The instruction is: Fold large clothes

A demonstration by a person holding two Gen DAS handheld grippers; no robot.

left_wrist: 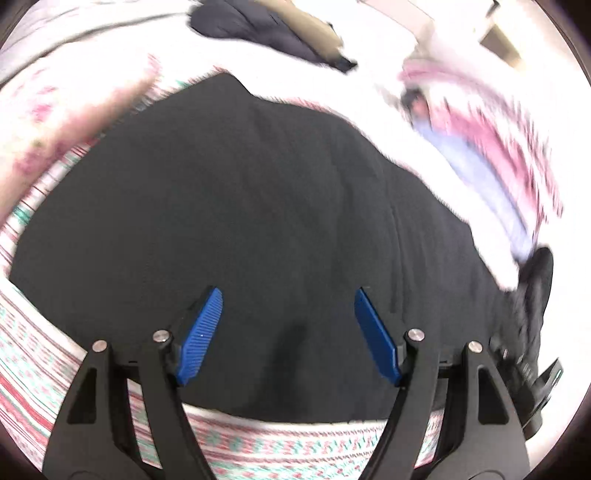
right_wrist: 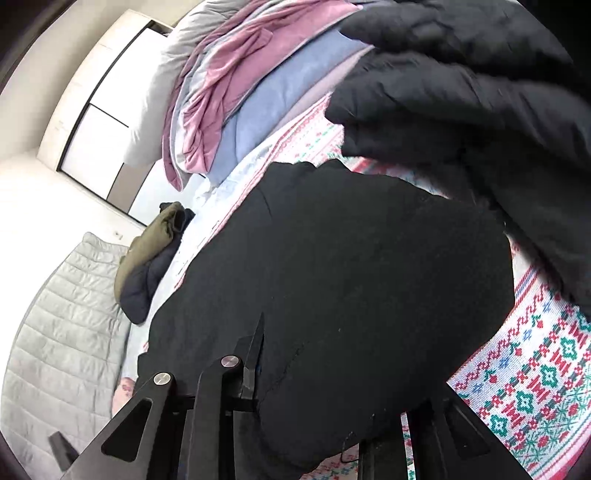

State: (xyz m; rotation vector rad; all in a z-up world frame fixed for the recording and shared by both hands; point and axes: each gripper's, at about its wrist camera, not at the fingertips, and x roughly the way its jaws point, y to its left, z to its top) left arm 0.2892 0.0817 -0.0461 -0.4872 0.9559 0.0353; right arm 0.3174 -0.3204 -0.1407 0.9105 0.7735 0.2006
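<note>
Here the black garment (left_wrist: pixel 229 206) lies flat straight ahead of the spread left gripper (left_wrist: pixel 288 332), across the patterned bedspread (left_wrist: pixel 277 439), while the right gripper (right_wrist: pixel 332 369) has fabric bunched between its fingers, its clamp impossible to tell

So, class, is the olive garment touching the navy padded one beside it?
Touching. The right wrist view shows the olive garment lying partly over the navy padded garment, no gap between them.

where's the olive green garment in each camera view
Left wrist: the olive green garment is blurred at the top centre, lying over a navy puffer.
Right wrist: it sits left of centre, on the same navy puffer.
Shared landmark: the black garment spread on the patterned blanket.
</note>
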